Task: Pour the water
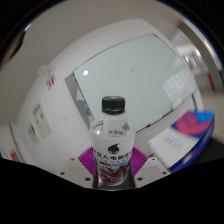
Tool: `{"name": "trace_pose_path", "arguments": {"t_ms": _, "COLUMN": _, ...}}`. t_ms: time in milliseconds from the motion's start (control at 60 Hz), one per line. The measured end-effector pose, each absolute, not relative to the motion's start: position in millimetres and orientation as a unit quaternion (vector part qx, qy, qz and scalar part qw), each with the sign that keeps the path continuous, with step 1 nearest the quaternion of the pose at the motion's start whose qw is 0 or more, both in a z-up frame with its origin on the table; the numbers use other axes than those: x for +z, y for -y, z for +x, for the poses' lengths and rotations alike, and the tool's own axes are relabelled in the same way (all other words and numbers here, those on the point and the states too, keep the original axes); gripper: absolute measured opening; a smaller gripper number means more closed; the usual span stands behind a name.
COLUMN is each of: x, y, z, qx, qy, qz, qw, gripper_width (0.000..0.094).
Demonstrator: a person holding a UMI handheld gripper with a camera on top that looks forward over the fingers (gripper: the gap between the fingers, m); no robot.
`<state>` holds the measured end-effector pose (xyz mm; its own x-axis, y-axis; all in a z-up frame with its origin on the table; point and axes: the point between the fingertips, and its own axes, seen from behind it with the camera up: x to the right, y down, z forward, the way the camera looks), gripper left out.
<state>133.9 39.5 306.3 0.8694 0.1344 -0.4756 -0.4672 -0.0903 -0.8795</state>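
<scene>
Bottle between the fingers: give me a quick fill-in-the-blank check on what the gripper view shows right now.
1. The clear bottle is closed by a ____ cap.
2. The bottle stands ____ the two fingers of the gripper.
3. The bottle's label is mainly ____ in colour.
4. Beyond the bottle lies a large white ____.

Missing words: black; between; purple; board

A clear plastic water bottle [112, 140] stands upright at the lower centre of the frame, its black cap on. A purple label with white lettering wraps its lower body. It sits between the gripper's [113, 172] two pink-padded fingers, the label level with them.
</scene>
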Motion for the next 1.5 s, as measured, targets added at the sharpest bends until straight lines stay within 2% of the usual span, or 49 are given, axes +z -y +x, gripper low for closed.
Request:
{"name": "trace_pose_path", "arguments": {"t_ms": 83, "x": 275, "y": -58, "z": 171, "qx": 0.102, "qy": -0.064, "qz": -0.739, "qw": 0.663, "gripper_width": 0.0392}}
{"name": "trace_pose_path", "arguments": {"t_ms": 167, "x": 221, "y": -51, "z": 225, "qx": 0.027, "qy": -0.024, "qz": -0.769, "qw": 0.638, "gripper_width": 0.0394}}
{"name": "trace_pose_path", "arguments": {"t_ms": 200, "x": 202, "y": -55, "z": 217, "qx": 0.006, "qy": -0.014, "qz": -0.783, "qw": 0.622, "gripper_width": 0.0394}}
{"name": "trace_pose_path", "arguments": {"t_ms": 350, "x": 110, "y": -52, "z": 255, "qx": -0.035, "qy": 0.019, "qz": -0.819, "qw": 0.573, "gripper_width": 0.0394}}
{"name": "trace_pose_path", "arguments": {"t_ms": 500, "x": 58, "y": -52, "z": 266, "qx": -0.025, "qy": 0.017, "qz": -0.833, "qw": 0.553, "gripper_width": 0.0396}}
{"name": "trace_pose_path", "arguments": {"t_ms": 517, "x": 53, "y": -50, "z": 267, "qx": -0.026, "qy": 0.017, "qz": -0.835, "qw": 0.55, "gripper_width": 0.0418}}
{"name": "trace_pose_path", "arguments": {"t_ms": 550, "x": 60, "y": -52, "z": 268, "qx": -0.023, "qy": 0.016, "qz": -0.822, "qw": 0.569, "gripper_width": 0.0411}}
{"name": "trace_pose_path", "arguments": {"t_ms": 633, "x": 59, "y": -51, "z": 271, "qx": -0.019, "qy": 0.0, "qz": -0.818, "qw": 0.575, "gripper_width": 0.0415}}
{"name": "trace_pose_path", "arguments": {"t_ms": 800, "x": 58, "y": -49, "z": 270, "qx": -0.028, "qy": 0.003, "qz": -0.822, "qw": 0.569, "gripper_width": 0.0571}}
{"name": "trace_pose_path", "arguments": {"t_ms": 833, "x": 52, "y": -46, "z": 271, "qx": -0.029, "qy": -0.001, "qz": -0.832, "qw": 0.554, "gripper_width": 0.0636}}
{"name": "trace_pose_path", "arguments": {"t_ms": 883, "x": 49, "y": -40, "z": 273, "qx": -0.028, "qy": -0.01, "qz": -0.843, "qw": 0.537, "gripper_width": 0.0861}}
{"name": "trace_pose_path", "arguments": {"t_ms": 933, "x": 52, "y": -33, "z": 276, "qx": -0.033, "qy": -0.026, "qz": -0.847, "qw": 0.53, "gripper_width": 0.0831}}
{"name": "trace_pose_path", "arguments": {"t_ms": 1150, "x": 93, "y": 23, "z": 268, "qx": -0.048, "qy": -0.039, "qz": -0.849, "qw": 0.525, "gripper_width": 0.0849}}
{"name": "trace_pose_path", "arguments": {"t_ms": 1333, "x": 141, "y": 110, "z": 237, "qx": -0.071, "qy": -0.033, "qz": -0.845, "qw": 0.528, "gripper_width": 0.0846}}
{"name": "trace_pose_path", "arguments": {"t_ms": 1500, "x": 162, "y": 198, "z": 208, "qx": -0.093, "qy": -0.019, "qz": -0.847, "qw": 0.523, "gripper_width": 0.0845}}
